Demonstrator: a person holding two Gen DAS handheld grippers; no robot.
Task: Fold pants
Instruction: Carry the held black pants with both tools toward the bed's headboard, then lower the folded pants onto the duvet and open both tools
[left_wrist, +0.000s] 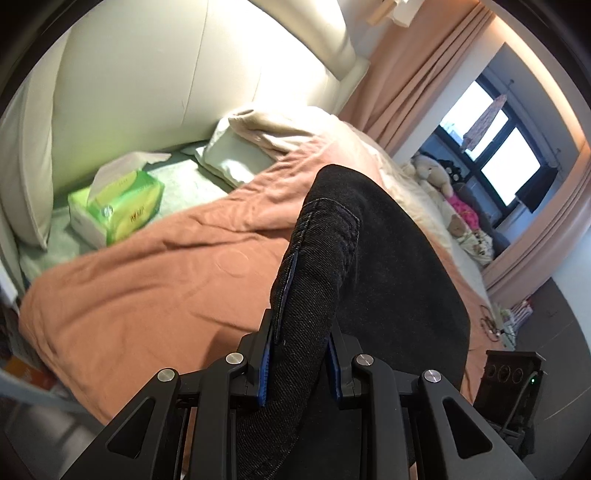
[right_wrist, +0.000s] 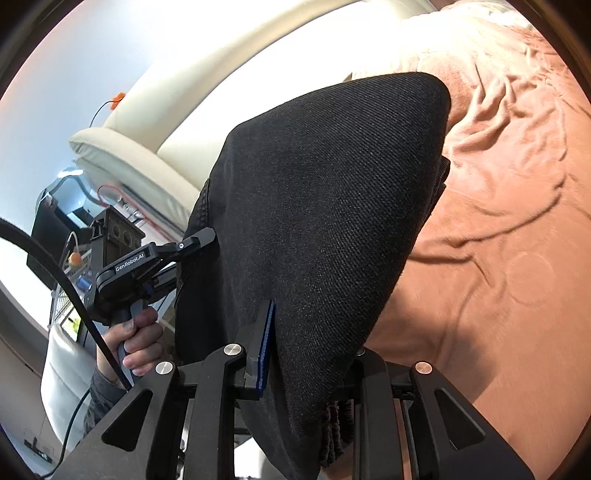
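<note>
Risk, left to right: the left gripper (left_wrist: 299, 354) is clamped on a thick bunched edge of the pants (left_wrist: 369, 266), and the right gripper (right_wrist: 310, 354) pinches several stacked layers; either bite looks shallow enough for the heavy cloth to slip, or a lower layer to drop, spoiling the fold. Item: black denim-like pants, coarse twill, stitched seam ahead of the left gripper, held between both grippers above the salmon bedspread (left_wrist: 147, 280).

Both are clamped on black denim pants (left_wrist: 369, 258): the left hand-held gripper (left_wrist: 301, 363) pinches fabric between its blue-padded fingers, the right hand-held gripper (right_wrist: 308, 354) likewise, with the person's left hand (right_wrist: 138, 343) wrapped around its handle.
</note>
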